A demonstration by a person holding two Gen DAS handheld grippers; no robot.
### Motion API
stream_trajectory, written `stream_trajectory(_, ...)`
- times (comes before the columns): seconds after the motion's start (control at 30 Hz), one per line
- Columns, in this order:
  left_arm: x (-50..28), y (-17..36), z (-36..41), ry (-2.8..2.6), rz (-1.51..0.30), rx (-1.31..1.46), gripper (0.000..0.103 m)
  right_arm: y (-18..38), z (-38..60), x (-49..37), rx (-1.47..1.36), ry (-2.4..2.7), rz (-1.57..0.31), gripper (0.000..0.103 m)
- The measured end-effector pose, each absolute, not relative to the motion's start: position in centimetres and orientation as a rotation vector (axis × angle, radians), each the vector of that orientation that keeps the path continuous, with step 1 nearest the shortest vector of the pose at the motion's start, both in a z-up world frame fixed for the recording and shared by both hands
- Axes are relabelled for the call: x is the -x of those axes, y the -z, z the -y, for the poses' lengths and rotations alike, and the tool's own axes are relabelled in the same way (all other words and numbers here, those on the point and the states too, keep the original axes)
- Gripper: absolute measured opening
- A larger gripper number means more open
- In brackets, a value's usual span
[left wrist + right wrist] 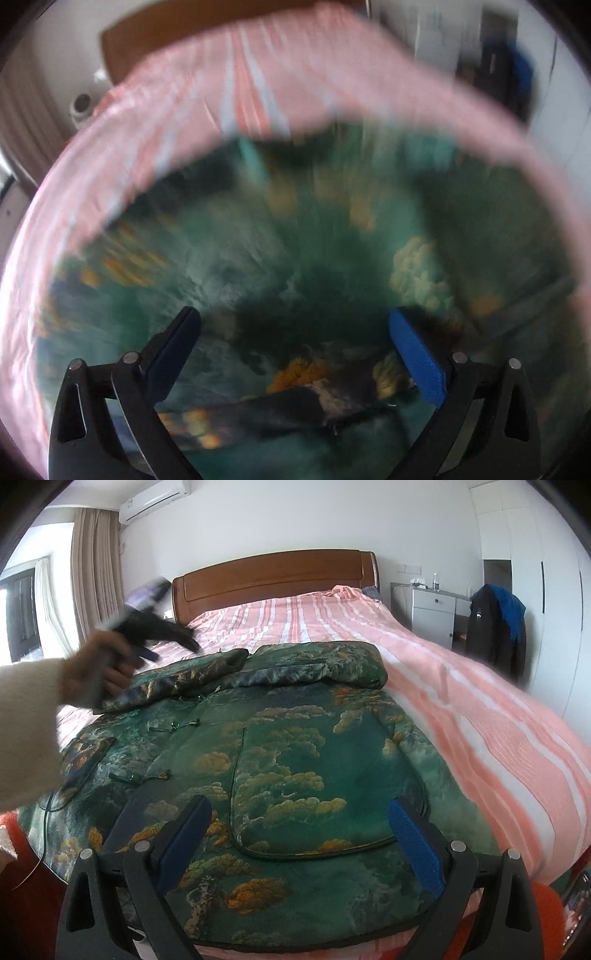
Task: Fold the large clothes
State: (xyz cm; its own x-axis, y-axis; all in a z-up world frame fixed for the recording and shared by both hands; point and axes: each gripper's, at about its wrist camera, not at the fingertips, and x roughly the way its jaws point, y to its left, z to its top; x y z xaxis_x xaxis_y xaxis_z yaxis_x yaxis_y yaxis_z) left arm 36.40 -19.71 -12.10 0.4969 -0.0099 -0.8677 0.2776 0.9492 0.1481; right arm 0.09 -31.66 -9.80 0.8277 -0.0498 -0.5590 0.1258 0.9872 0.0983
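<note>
A large green padded jacket [295, 746] with gold cloud patterns lies flat on the bed. One sleeve [184, 677] is laid across its far part. My right gripper [300, 805] hovers open over the near hem, holding nothing. A hand in a cream sleeve [26, 716] holds my left gripper [171, 648] above the jacket's far left side; it is blurred there. The left wrist view is motion-blurred. In it the left gripper [293, 317] stands open above the green fabric [295, 240], with nothing between its fingers.
The bed carries a pink and white striped cover [461, 686] and a brown wooden headboard [273, 579]. A grey nightstand [432, 609] and a chair draped with dark and blue jackets [495, 627] stand at the right. Curtains [94, 576] hang at the left.
</note>
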Motion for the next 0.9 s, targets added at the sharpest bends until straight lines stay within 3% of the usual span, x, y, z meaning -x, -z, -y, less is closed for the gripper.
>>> stream_trajectory(0.37, -36.5, 3.9, 19.6, 0.198, -0.883, -0.12, 0.102, 10.5, 33.3, -0.5, -0.211, 0.083, -0.622, 0.096)
stream_trajectory(0.43, -38.1, 5.6, 20.1, 0.16, -0.905, -0.134, 0.102, 10.6, 33.3, -0.6, -0.216, 0.083, -0.628, 0.096)
stream_trajectory(0.53, -40.3, 11.3, 20.7, 0.119, -1.09, -0.152, 0.103, 10.4, 33.3, -0.3, -0.213, 0.086, -0.618, 0.096)
stream_trajectory(0.6, -39.5, 12.7, 20.5, 0.118, -1.083, -0.189, 0.103, 10.4, 33.3, -0.4, -0.212, 0.085, -0.619, 0.096)
stream_trajectory(0.9, -32.6, 4.2, 14.8, 0.067, -0.859, -0.262, 0.102, 10.1, 33.2, -0.2, -0.211, 0.083, -0.603, 0.096)
